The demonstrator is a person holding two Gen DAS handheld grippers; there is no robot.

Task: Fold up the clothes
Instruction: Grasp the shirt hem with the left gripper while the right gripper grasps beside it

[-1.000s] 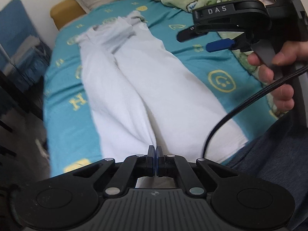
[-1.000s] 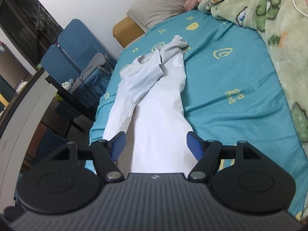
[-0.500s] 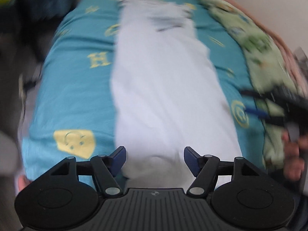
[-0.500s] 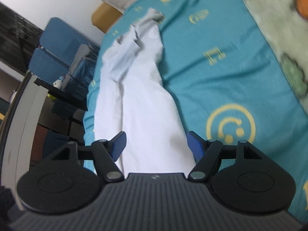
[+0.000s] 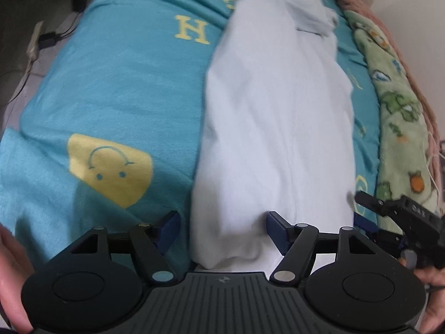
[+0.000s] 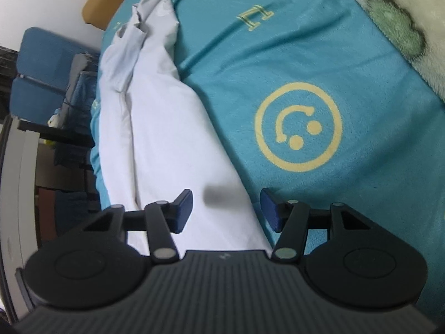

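A white garment [image 5: 275,117] lies folded lengthwise in a long strip on the teal bedsheet [image 5: 111,89]. It also shows in the right wrist view [image 6: 172,128]. My left gripper [image 5: 222,228] is open and empty, with its jaws either side of the near left corner of the hem. My right gripper [image 6: 226,208] is open and empty over the near right edge of the garment. It also shows at the lower right of the left wrist view [image 5: 389,217].
A green patterned blanket [image 5: 400,128] lies along the right side of the bed. Blue chairs [image 6: 41,64] and a dark desk [image 6: 41,136] stand to the left of the bed. Cables lie on the floor [image 5: 41,41].
My left gripper has opened and let go of the hem, then swung left to the garment's near corner. My right gripper has dropped low to the near right edge.
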